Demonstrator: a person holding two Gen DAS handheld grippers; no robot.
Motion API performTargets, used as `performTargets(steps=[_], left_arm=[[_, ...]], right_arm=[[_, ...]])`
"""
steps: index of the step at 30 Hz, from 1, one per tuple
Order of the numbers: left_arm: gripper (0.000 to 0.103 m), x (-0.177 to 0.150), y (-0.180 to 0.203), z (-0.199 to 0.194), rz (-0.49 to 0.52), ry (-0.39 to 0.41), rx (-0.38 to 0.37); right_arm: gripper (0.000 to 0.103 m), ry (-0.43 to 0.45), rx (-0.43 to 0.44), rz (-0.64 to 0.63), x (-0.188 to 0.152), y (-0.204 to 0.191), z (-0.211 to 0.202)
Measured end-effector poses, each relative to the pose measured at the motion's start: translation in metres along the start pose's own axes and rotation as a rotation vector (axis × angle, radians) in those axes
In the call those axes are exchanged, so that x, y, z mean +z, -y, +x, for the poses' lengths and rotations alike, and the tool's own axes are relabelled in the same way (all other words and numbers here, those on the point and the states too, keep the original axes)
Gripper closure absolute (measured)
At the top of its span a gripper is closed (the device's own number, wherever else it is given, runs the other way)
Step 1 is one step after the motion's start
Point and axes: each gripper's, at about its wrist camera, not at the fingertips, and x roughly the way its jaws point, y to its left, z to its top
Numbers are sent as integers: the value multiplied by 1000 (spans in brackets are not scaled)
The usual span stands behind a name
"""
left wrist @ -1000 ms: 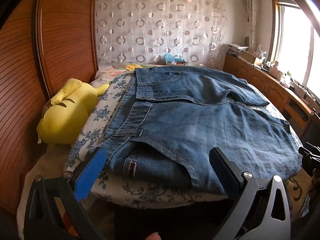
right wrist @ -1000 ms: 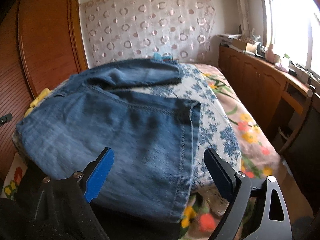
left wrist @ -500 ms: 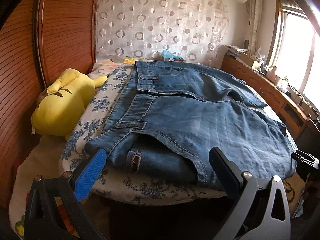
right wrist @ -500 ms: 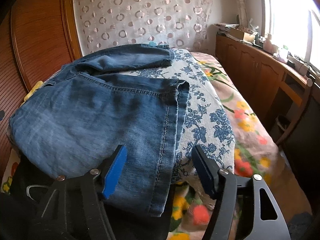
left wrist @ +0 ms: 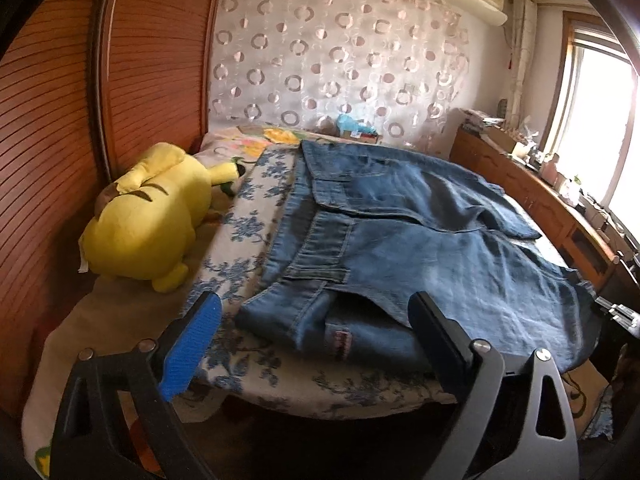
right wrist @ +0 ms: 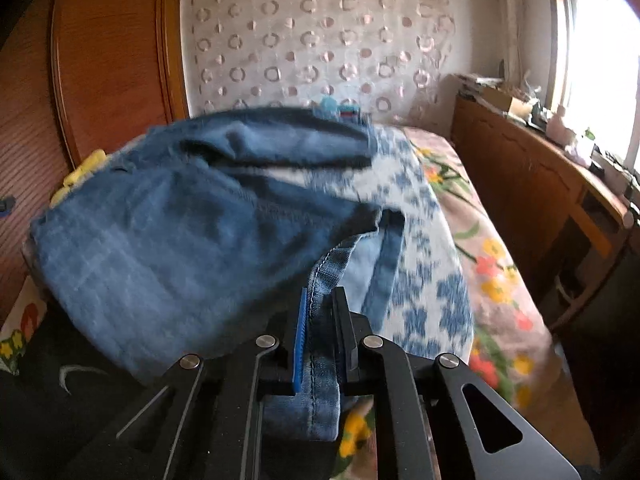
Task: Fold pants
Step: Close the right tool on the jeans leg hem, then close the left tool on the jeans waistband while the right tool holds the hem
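Blue denim pants [left wrist: 420, 240] lie spread on a blue-flowered white cover on the bed. In the left wrist view my left gripper [left wrist: 316, 312] hovers at the near waistband corner, jaws wide but closing, the corner between them and the pads not touching it. In the right wrist view the pants [right wrist: 168, 240] show their leg end. My right gripper [right wrist: 320, 304] is closing on the stitched hem edge [right wrist: 320, 276], which is pinched between the pads and lifted off the cover.
A yellow plush toy [left wrist: 148, 216] lies left of the pants beside the wooden wardrobe [left wrist: 60, 120]. A wooden sideboard [right wrist: 540, 200] with clutter runs under the window on the right. The floral bedsheet [right wrist: 492, 272] shows between cover and sideboard. A small blue item [left wrist: 352, 126] sits at the far end.
My right gripper went from wide open to pinched on the hem and has lifted it. My left gripper shifted left toward the waistband corner, its jaws narrowing a little.
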Motion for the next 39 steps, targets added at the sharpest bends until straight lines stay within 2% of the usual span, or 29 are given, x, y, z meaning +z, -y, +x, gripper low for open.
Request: performTargets(steps=[1, 5, 6, 7, 12, 14, 21, 26, 34, 36, 37, 39], left_arm=[[22, 0, -1, 2, -1, -7, 1], [29, -4, -2, 9, 5, -36, 6], [40, -4, -1, 11, 13, -44, 6], [43, -4, -1, 13, 17, -52, 7], [43, -7, -5, 26, 24, -91, 4], [48, -8, -6, 32, 25, -109, 10], [48, -11, -15, 49, 11, -145, 31], [48, -15, -18, 60, 12, -168, 46], [47, -18, -16, 62, 46, -159, 65], [56, -17, -16, 62, 49, -154, 66], [68, -16, -17, 61, 42, -156, 49], [79, -15, -16, 61, 33, -163, 9]], right_arm=[[91, 10, 1, -3, 3, 0, -3], [91, 39, 9, -21, 14, -3, -10], [91, 43, 9, -27, 14, -4, -10], [91, 44, 10, -31, 13, -5, -10], [91, 36, 9, -45, 14, -5, -1], [91, 37, 10, -47, 21, -5, -1], [91, 71, 11, -75, 43, -15, -5], [91, 86, 22, -94, 45, -20, 3], [91, 64, 20, -81, 46, -16, 25], [91, 60, 18, -77, 47, -16, 28], [91, 60, 17, -77, 47, -16, 28], [91, 61, 17, -75, 49, -14, 29]])
